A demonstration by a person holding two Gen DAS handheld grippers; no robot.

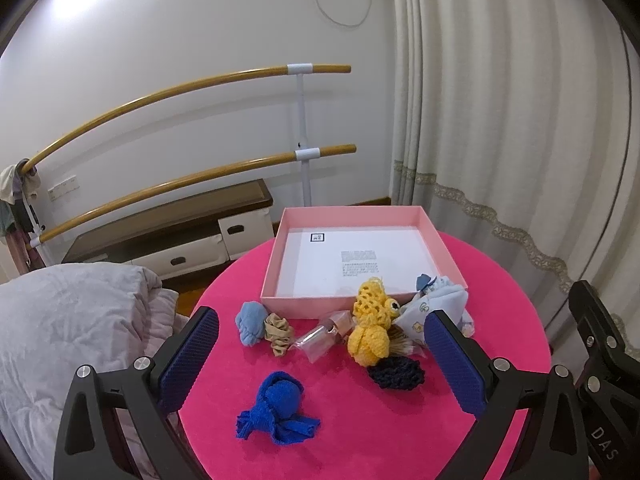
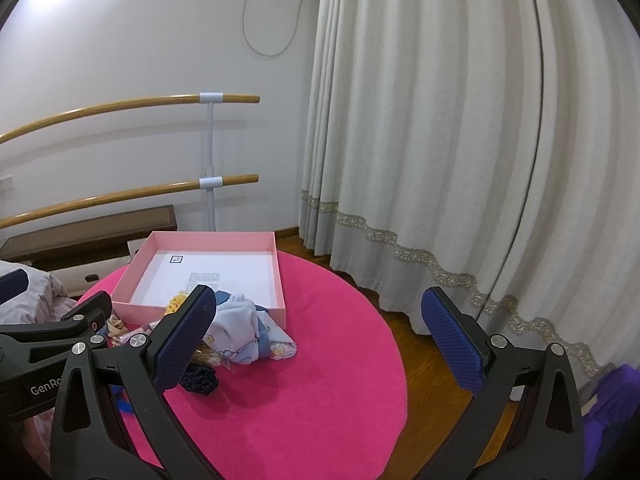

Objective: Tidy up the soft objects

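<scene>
The soft objects lie in a loose row just in front of the pink box (image 1: 362, 264), which sits at the far edge of the round pink table (image 1: 500, 320) with only a printed sheet inside. From the left: a light blue bundle (image 1: 250, 323), a beige scrunchie (image 1: 279, 332), a clear plastic packet (image 1: 324, 334), a yellow crochet toy (image 1: 370, 328), and a printed pale blue cloth (image 2: 244, 328). A dark navy scrunchie (image 1: 396, 374) and a royal blue knit piece (image 1: 278, 410) lie nearer the front edge. The left gripper (image 1: 320, 364) and the right gripper (image 2: 320, 340) both hover with jaws spread wide, holding nothing.
</scene>
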